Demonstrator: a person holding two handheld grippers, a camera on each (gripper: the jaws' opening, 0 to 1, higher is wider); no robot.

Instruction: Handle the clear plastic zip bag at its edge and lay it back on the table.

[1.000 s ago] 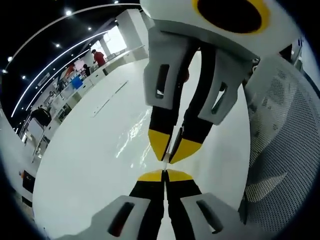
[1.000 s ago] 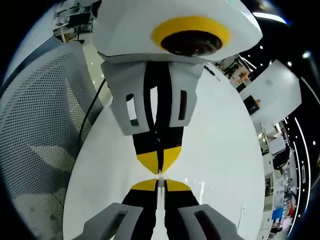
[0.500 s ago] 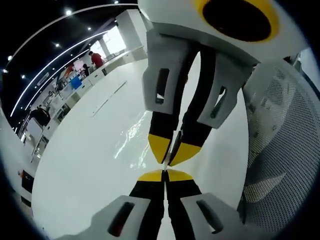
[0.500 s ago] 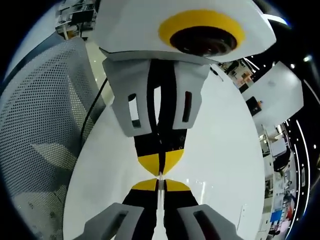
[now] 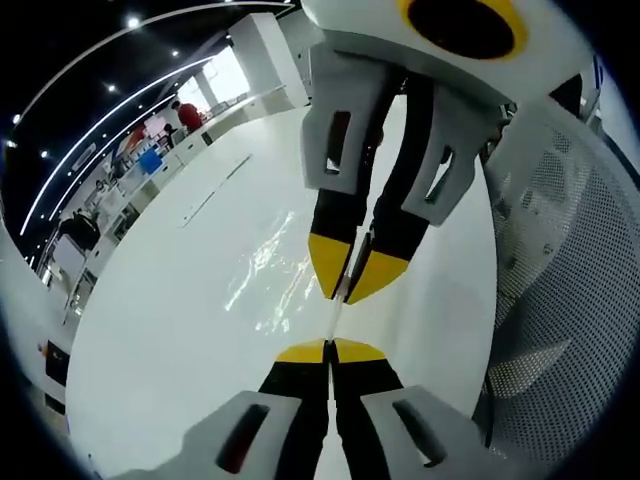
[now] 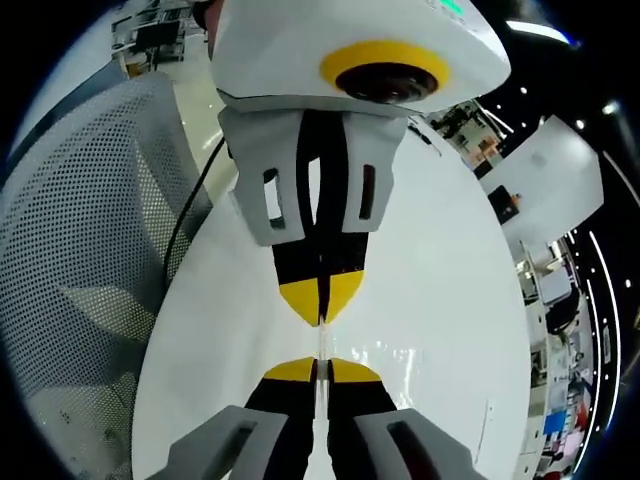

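The clear plastic zip bag [image 5: 262, 275] is suspended above the white table [image 5: 160, 330], stretched between both grippers. Left gripper [image 5: 329, 345] is clamped on one edge; right gripper [image 6: 317, 362] is clamped on the facing edge. A mesh chair [image 6: 75, 260] stands beside the table edge.

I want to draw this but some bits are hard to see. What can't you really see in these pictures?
- Bag: in the left gripper view it is clear on a white table, so its outline is lost in glare.
- Bag edge: both grippers, left and right, are shut on it, so the fingers hide the edge.
- Chair: cut off by the right gripper view's edge.
- Far desks: too small to make out.
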